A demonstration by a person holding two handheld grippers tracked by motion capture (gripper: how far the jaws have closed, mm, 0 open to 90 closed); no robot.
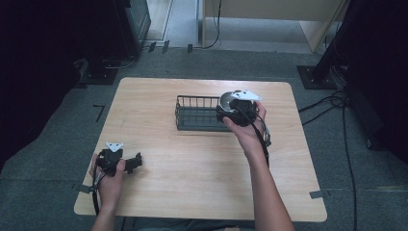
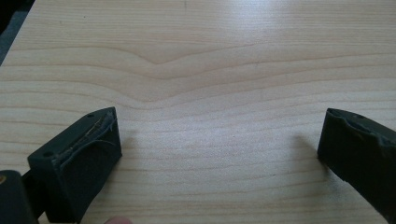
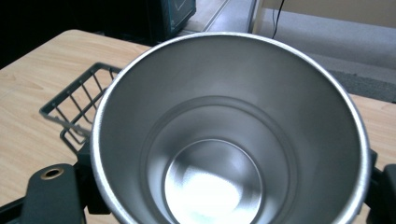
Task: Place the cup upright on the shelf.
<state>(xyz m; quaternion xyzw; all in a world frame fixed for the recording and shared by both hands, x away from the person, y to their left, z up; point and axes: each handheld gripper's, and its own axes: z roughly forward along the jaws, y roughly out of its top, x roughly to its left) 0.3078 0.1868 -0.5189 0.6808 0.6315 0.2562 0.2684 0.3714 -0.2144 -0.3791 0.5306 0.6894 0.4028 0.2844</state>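
Over the wire basket [image 1: 195, 114], right gripper [image 1: 230, 111] holds a steel cup [image 3: 224, 135] (upright); left gripper [image 2: 219, 154] w/ jaws wide, empty.

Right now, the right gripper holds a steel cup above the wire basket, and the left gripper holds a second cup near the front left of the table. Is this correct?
Not fully. The left gripper holds nothing: the left gripper view shows its fingers wide apart over bare table. The rest stands: the right gripper holds the steel cup at the wire basket.

wooden table [image 1: 202, 159] on grey carpet [image 1: 57, 125], cables [image 1: 332, 103] nearby
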